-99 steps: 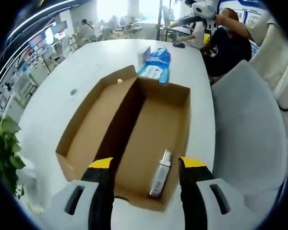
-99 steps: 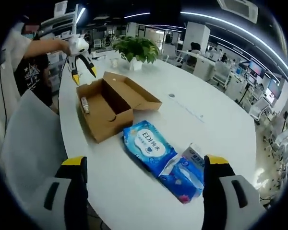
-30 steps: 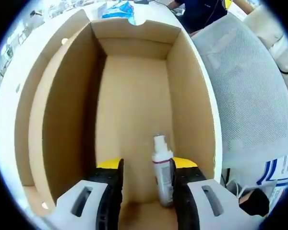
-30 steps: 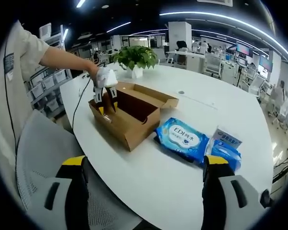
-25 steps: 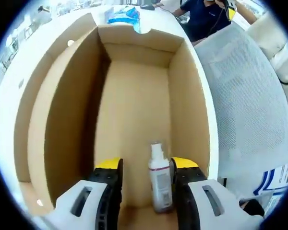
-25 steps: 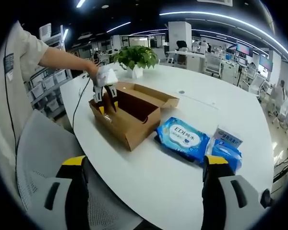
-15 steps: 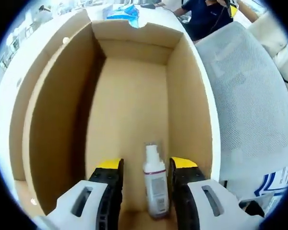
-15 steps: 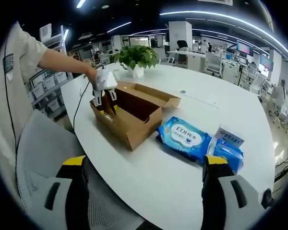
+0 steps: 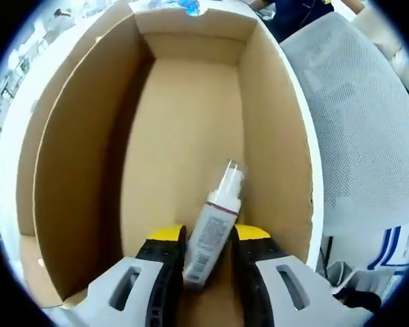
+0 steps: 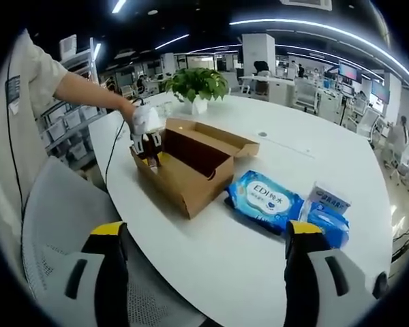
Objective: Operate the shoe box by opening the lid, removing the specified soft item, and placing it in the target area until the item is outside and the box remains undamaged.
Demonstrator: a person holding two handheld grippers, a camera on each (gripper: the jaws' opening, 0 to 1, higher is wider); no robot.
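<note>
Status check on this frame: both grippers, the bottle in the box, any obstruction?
Left gripper shut on small bottle, inside shoe box. Right gripper open, hanging off the table edge. Lid open, nothing blocking the lift-out.

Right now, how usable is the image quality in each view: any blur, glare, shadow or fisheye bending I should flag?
Left gripper view: sharp on the bottle between the left tongs; the shoe box walls bow outward from fisheye, its left inner wall in shade. Right gripper view: the ceiling light strips curve strongly and glare, the table is evenly lit, and the far office is small and soft.
</note>
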